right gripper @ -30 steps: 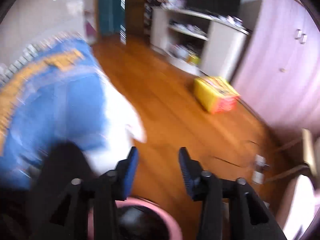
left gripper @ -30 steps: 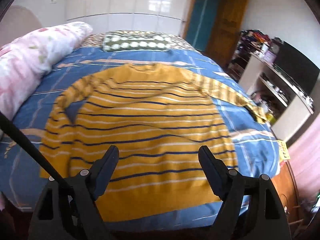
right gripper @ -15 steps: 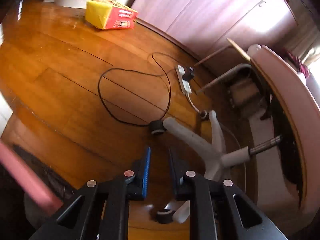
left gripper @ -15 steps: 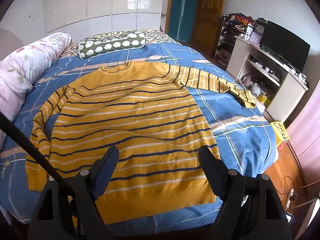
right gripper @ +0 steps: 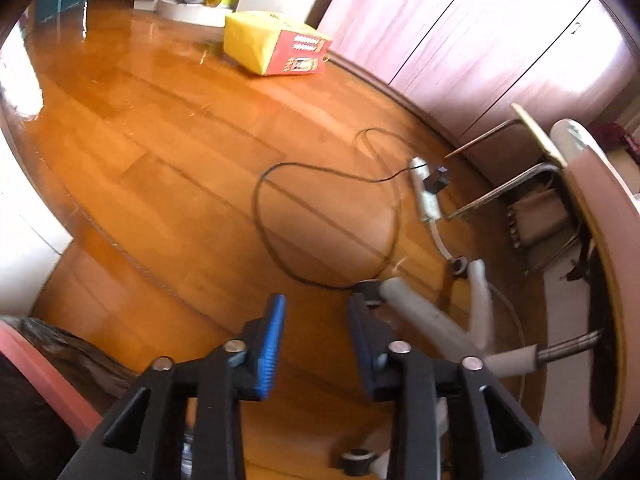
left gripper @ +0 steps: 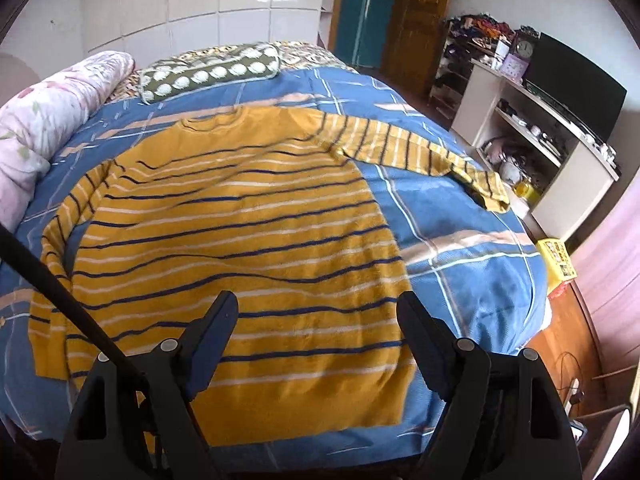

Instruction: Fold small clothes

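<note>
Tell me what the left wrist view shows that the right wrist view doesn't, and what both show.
Only the left wrist view: the left claw, open, above a striped yellow sweater spread flat on the blue bed, with pillows and a TV.
Only the right wrist view: the right claw, open and empty, aimed at the wooden floor, a looped black cable, a power strip and a chair base.
Both: the yellow box on the floor.

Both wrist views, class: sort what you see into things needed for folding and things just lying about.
For the job: striped sweater; bed; left hand-held gripper; right hand-held gripper.

Lying about: yellow box; power strip; pillow; TV.
</note>
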The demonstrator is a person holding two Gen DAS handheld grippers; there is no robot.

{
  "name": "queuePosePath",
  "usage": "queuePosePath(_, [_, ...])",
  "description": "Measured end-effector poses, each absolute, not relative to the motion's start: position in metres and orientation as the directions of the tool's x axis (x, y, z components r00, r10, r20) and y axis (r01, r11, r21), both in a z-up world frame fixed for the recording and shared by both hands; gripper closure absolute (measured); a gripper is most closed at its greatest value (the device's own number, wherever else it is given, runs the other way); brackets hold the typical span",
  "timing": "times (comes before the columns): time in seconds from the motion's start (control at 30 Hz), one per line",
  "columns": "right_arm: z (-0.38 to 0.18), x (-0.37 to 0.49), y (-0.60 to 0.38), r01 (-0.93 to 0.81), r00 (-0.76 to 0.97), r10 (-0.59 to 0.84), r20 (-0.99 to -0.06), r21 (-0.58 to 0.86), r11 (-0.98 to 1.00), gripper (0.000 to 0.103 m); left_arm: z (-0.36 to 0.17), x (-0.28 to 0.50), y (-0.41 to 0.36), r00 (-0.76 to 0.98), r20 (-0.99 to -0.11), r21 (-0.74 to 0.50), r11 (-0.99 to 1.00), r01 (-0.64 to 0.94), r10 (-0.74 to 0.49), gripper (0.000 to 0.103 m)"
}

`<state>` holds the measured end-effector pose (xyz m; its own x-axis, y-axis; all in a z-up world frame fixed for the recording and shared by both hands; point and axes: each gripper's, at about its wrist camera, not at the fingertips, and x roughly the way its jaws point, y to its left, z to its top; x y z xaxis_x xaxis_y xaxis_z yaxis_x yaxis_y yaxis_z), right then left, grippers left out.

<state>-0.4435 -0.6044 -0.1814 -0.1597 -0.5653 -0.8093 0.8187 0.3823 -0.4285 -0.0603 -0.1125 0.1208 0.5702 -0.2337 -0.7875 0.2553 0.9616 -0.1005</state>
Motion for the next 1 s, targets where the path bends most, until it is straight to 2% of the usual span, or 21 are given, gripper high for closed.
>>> queuePosePath(0.2, [-0.163, -0.498, -0.630, 0.872, -0.227, -0.564, -0.794, -0.424, 0.246, 0.064, 0.115, -0.063, -0.130, 0.555, -0.796, -0.086, 0.953, 0.289, -0.240, 0.023])
queuePosePath(0.33, [-0.141, -0.491, -0.641, 0.877, -0.214, -0.604, -0.768, -0.423, 0.227, 0.062, 0.118, -0.066, -0.128, 0.578, -0.783, -0.063, 0.954, 0.292, -0.228, 0.023])
queuePosePath(0.43, [-0.118, -0.464, -0.636, 0.875, -0.140, -0.648, -0.748, -0.400, 0.273, 0.060, 0.121, -0.068, -0.119, 0.594, -0.771, -0.073, 0.959, 0.274, -0.229, 0.023])
queuePosePath(0.6, [-0.064, -0.380, -0.598, 0.823, 0.146, -0.673, -0.725, -0.288, 0.489, 0.053, 0.128, -0.074, -0.078, 0.632, -0.746, -0.100, 0.973, 0.208, -0.212, 0.023])
queuePosePath(0.77, [-0.002, -0.300, -0.544, 0.700, 0.424, -0.602, -0.677, -0.176, 0.692, 0.051, 0.145, -0.092, -0.004, 0.716, -0.692, -0.059, 0.996, 0.073, -0.093, 0.023])
queuePosePath(1.0, [0.085, -0.194, -0.449, 0.415, 0.691, -0.366, -0.624, -0.073, 0.907, 0.051, 0.146, -0.138, 0.150, 0.729, -0.645, 0.034, 0.962, -0.271, 0.229, 0.023])
